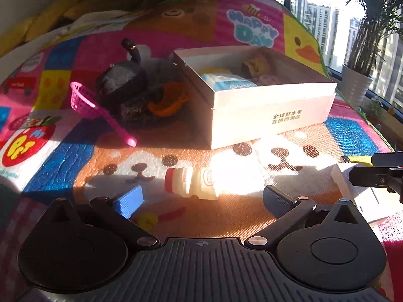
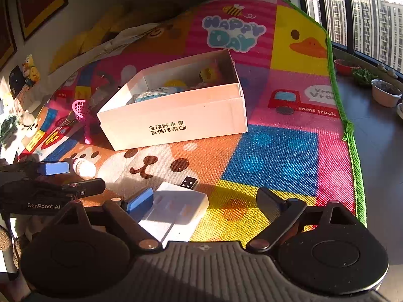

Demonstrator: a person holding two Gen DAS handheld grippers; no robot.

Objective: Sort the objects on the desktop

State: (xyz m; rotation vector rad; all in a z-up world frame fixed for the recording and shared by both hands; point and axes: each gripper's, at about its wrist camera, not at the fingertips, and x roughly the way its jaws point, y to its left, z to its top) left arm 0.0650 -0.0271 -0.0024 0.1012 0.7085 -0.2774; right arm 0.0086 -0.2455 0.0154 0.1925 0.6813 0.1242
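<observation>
On the bright cartoon play mat (image 2: 274, 151) sits the white cardboard box (image 2: 176, 123), lid off, w/ black printed characters on its near wall; everything else I place relative to that box. Inside it: a blue-and-white packet (image 1: 228, 81), something yellow behind that, and a small yellow-brown item (image 1: 254, 66) toward the far corner; can't make out what they are

Left of the box, just beside it, a pink plastic basket-scoop (image 1: 83, 99) w/ its handle running toward the near side, a grey-dark lump (image 1: 121, 80) and an orange piece (image 1: 167, 102), both in shadow, hard to identify

Near side of the box, apart from it, a small yoghurt-drink bottle (image 1: 194, 182) lies on its side, red cap pointing left, in strong sun. The left gripper (image 1: 201, 200) hovers right in front of this bottle, jaws wide apart, blue pad (image 1: 128, 201) on one finger; bottle is just ahead of the gap, not between the pads, nothing held

Further right on the box's near side, a flat white case (image 2: 176, 206) rests on the mat w/ a small black dongle-like block (image 2: 189, 183) just beyond its far corner. The right gripper (image 2: 209, 202) is over the case, jaws spread wide; its left blue pad (image 2: 139, 200) is at the case's left edge, other finger well apart on the yellow patch, so not gripping

Beyond the mat's green edge, far right of the box, plant pots (image 2: 385, 95) by the window
</observation>
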